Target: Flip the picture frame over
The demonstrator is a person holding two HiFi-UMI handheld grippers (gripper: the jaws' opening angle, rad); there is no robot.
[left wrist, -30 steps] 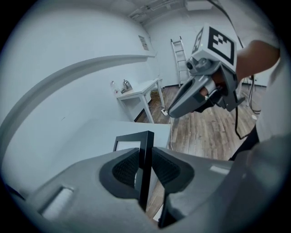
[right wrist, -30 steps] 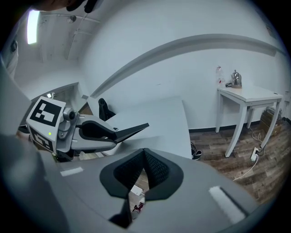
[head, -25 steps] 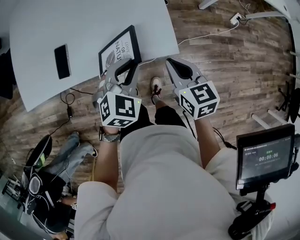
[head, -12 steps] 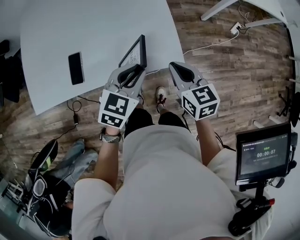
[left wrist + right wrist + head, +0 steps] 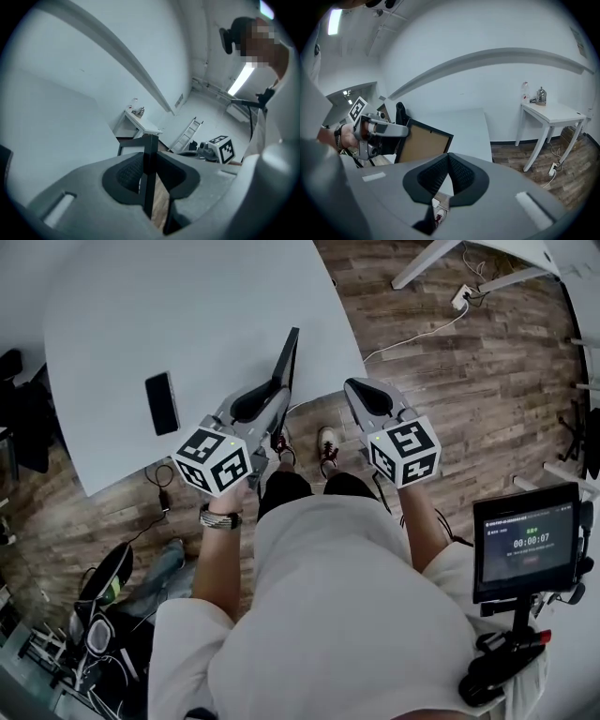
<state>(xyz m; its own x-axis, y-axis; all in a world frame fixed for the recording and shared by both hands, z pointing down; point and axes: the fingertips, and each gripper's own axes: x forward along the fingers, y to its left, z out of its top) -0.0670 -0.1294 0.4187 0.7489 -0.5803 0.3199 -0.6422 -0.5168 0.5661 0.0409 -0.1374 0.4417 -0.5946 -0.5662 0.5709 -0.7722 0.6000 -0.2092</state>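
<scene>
Looking down from the head view, the frame stands almost on its edge over the near corner of the bench, so only its thin dark side shows. The left tongs are clamped on the frame's near end. I judge that this grip is what keeps the frame upright, about halfway through the flip. Whether the frame's lower edge rests on the bench, I cannot tell. The right tongs hang just to the right of the frame, apart from it, probably ready in case support is needed. A phone lies flat, well to the left of the frame and out of its way.

In the left gripper view, the frame runs as a black strip straight between the two pads, which press on it from both sides. The grip is at one end only, so I think the frame could swing if it is lowered quickly.

In the right gripper view, the right tongs are closed together, with nothing between them. Behind them the frame shows its brown back to this side. Laying it down away from the right tongs would therefore leave the back upward.
</scene>
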